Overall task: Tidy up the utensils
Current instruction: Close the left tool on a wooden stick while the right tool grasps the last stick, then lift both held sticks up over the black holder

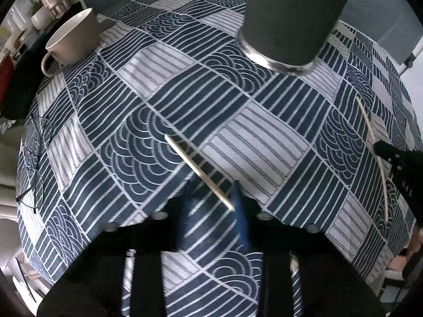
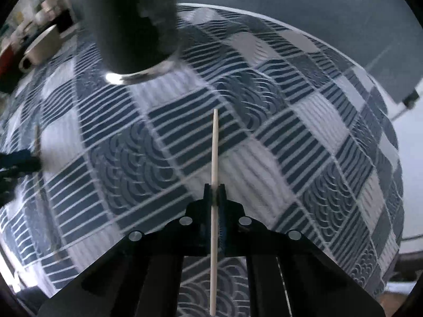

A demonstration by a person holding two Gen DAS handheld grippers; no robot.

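The tablecloth [image 1: 264,137] looks like woven cloth, matt, with a fine twill texture. On it, the tall cup [image 1: 293,13] has a matt dark body and a shiny bare metal rim at its base. The chopstick [image 2: 214,158] looks like pale smooth wood. Left of the tall cup, the mug [image 1: 71,37] looks ceramic, softly glossy.

Lighting: soft, cool daylight, possibly from the far left. Glare: metal base of tumbler [image 1: 280,60]. Blur: right wrist view smeared; left sharper. Distortion: heavy fisheye bowing, dark corners.
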